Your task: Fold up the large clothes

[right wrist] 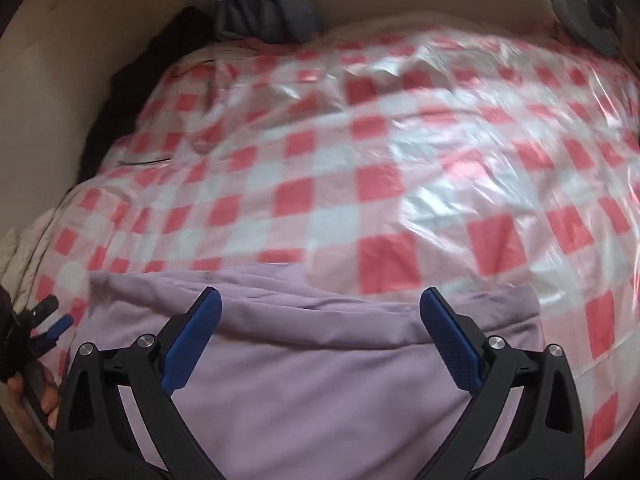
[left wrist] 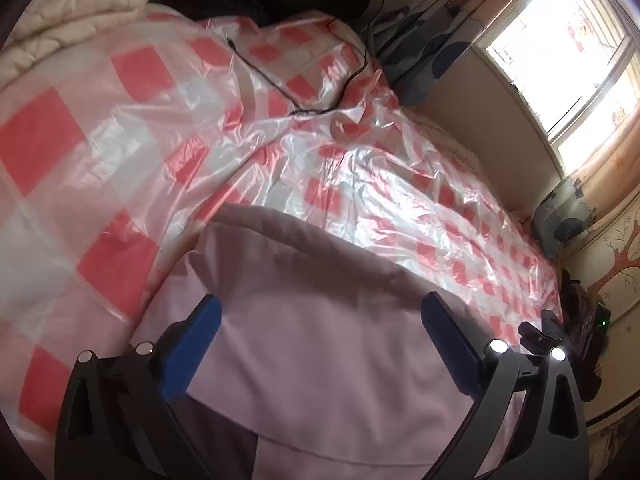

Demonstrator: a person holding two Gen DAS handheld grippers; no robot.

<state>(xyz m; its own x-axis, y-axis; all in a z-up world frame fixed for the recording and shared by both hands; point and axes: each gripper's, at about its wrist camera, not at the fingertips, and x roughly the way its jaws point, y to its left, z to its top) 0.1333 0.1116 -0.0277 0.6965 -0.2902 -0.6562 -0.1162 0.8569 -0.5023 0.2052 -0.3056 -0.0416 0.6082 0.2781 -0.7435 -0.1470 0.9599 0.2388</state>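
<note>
Checkered plastic sheet (right wrist: 360,184) covers the bed; the lilac garment (right wrist: 320,380) lies directly beneath your left tongs (left wrist: 320,312) and right tongs (right wrist: 320,304), both spread wide and empty, its long axis crosswise.

A bed (right wrist: 280,46) fills both views, draped in a glossy, crinkled plastic sheet of red-and-white checks (right wrist: 400,184). On the sheet at the near edge lies a lilac fabric garment (right wrist: 320,380), creased. A thin black cable (left wrist: 280,84) trails across the sheet's far part.

a pink checked plastic sheet (left wrist: 280,152) covers the bed beside a window (left wrist: 560,52).
</note>
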